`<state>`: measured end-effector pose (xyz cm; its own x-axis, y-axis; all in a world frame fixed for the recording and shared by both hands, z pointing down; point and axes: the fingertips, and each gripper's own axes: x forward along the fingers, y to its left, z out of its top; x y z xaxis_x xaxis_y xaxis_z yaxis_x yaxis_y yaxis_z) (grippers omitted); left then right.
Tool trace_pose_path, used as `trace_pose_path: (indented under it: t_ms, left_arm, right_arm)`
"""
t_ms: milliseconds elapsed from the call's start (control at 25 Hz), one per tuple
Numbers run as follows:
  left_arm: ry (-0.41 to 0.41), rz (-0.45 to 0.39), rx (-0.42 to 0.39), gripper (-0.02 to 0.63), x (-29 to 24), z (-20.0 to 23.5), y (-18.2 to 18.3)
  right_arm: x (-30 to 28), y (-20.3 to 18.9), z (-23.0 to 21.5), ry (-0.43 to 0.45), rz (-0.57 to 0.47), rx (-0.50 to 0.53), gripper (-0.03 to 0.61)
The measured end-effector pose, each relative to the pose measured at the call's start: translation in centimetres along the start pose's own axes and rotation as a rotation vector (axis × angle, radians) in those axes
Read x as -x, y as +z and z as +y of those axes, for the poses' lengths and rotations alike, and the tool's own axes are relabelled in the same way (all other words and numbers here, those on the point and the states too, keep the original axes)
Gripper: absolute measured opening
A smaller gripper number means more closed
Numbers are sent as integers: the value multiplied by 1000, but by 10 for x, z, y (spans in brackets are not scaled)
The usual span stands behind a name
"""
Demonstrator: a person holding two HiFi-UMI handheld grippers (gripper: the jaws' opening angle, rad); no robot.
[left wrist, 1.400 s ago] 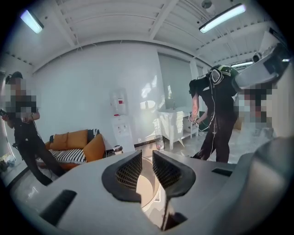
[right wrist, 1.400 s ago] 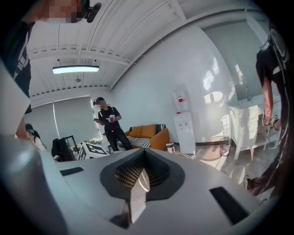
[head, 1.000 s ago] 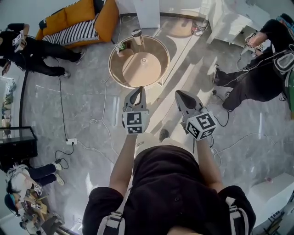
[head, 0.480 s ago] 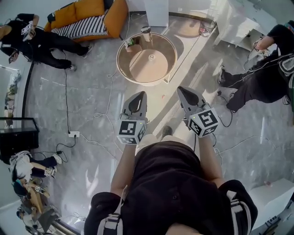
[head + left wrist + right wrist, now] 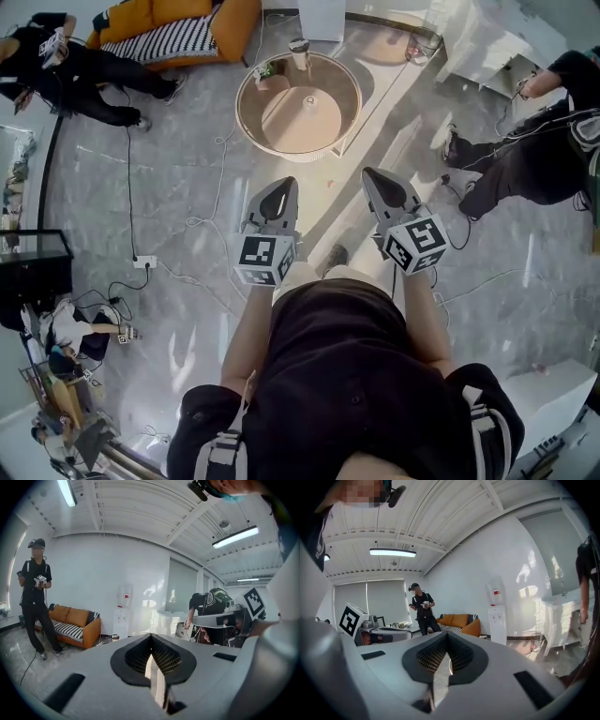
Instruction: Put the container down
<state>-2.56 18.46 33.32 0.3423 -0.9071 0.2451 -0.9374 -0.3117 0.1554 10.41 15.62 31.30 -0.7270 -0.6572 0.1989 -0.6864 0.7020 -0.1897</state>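
Underfoot, a grey marble floor spreads around the person, with an orange sofa against the far wall and a round table ahead. The left gripper and right gripper are held side by side, well short of the table, each with its jaws pressed together on nothing. The container stands upright at the table's far edge.

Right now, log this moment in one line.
left tongs: shut, empty | right tongs: shut, empty | round table: ahead, apart from both
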Motion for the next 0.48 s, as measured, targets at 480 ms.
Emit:
trace_pose_path:
  t_ms: [480]
  left_arm:
    - [-10, -4, 1, 18, 4, 7, -2]
  right_arm:
    - [-6, -5, 12, 4, 13, 16, 3]
